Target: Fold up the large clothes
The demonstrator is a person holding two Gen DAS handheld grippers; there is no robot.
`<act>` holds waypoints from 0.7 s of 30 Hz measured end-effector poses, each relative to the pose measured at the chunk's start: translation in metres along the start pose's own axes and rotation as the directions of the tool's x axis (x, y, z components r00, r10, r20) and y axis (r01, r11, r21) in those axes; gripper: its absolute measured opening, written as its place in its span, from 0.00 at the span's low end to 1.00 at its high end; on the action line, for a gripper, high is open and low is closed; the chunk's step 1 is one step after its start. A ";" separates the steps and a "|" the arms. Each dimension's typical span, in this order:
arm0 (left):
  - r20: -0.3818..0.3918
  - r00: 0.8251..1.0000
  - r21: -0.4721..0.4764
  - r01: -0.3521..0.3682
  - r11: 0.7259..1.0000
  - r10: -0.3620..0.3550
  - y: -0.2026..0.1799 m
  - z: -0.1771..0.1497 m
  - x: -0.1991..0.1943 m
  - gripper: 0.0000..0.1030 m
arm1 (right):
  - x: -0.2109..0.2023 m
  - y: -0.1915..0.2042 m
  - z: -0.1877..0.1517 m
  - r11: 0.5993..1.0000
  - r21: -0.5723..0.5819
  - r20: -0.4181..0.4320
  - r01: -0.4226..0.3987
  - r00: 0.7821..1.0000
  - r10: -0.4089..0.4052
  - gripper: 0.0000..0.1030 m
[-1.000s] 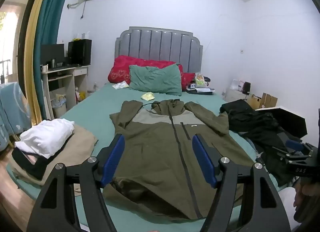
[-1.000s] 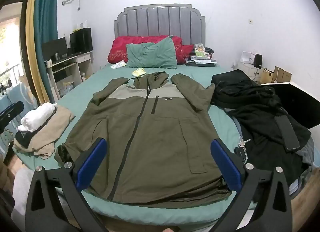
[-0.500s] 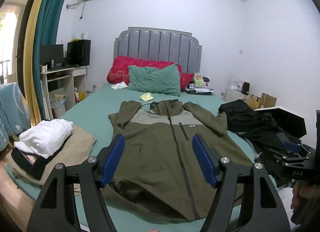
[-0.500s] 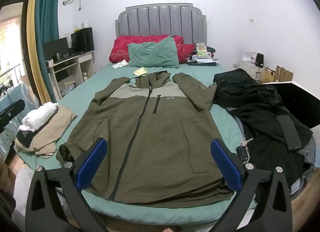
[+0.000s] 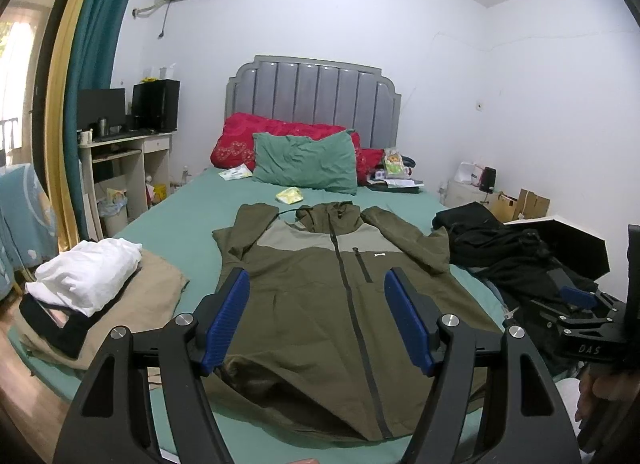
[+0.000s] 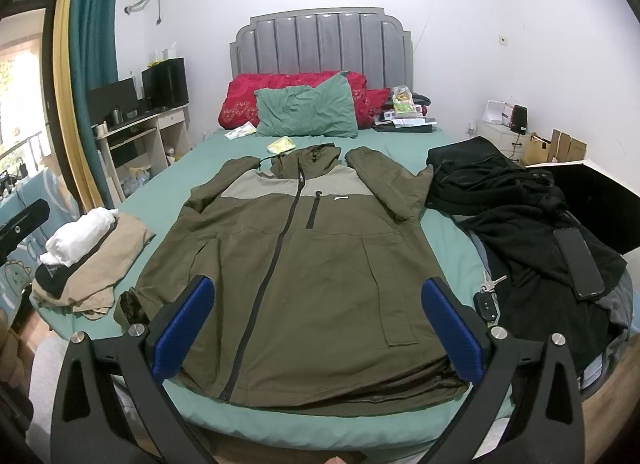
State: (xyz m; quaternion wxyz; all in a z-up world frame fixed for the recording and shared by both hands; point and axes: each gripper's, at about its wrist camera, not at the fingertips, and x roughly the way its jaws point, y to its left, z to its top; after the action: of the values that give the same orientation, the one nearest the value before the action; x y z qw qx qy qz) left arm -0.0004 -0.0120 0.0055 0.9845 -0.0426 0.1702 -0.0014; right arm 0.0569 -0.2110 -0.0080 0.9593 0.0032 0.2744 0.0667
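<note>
**Jacket laid out, both grippers hanging back at the foot of the bed**

I am looking at the olive jacket (image 6: 304,264), which is lying front-up and zipped on the green bed (image 6: 168,191), hood toward the headboard, hem toward me, sleeves angled out at either side. I am holding the left gripper (image 5: 316,320) above the hem with its jaws spread wide and nothing between them, and the right gripper (image 6: 316,328) likewise, wide and empty.

To begin the fold well, I am judging that each gripper should be pinching a sleeve near its cuff and carrying it across the chest, keeping the fabric taut so no wrinkle is getting trapped (the left cuff is looking bunched already).

To the jacket's left, a stack of folded clothes (image 6: 84,252) is sitting near the bed's edge. To its right, a heap of black clothes (image 6: 520,215) is lying with a phone (image 6: 580,264) on top and keys (image 6: 490,296) just beside the hem corner. Beyond the hood, a green pillow (image 6: 306,111) is leaning on red bedding (image 6: 244,103).
</note>
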 end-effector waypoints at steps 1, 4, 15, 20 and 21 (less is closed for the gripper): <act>-0.001 1.000 -0.001 0.001 1.000 -0.001 0.000 0.000 0.000 0.71 | -0.001 -0.002 0.001 1.000 0.001 -0.002 -0.002 1.000 0.002 0.99; -0.002 1.000 -0.004 0.001 1.000 -0.001 -0.002 0.000 0.000 0.71 | -0.001 0.001 0.000 1.000 0.004 0.006 -0.006 1.000 0.006 0.99; 0.004 1.000 -0.009 0.006 1.000 -0.005 -0.008 0.003 -0.002 0.71 | -0.006 0.003 0.003 1.000 0.006 0.016 -0.012 1.000 0.012 0.99; 0.002 1.000 -0.007 0.010 1.000 -0.010 -0.013 0.005 -0.003 0.71 | -0.006 0.004 0.004 1.000 0.007 0.016 -0.012 1.000 0.012 0.99; 0.002 1.000 -0.008 0.010 1.000 -0.010 -0.014 0.005 -0.003 0.71 | -0.007 0.004 0.004 1.000 0.007 0.017 -0.012 1.000 0.012 0.99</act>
State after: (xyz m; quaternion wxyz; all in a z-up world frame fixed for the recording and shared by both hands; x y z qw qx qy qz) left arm -0.0012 -0.0250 0.0126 0.9845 -0.0472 0.1691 -0.0057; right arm 0.0524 -0.2083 -0.0010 0.9611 0.0090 0.2666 0.0712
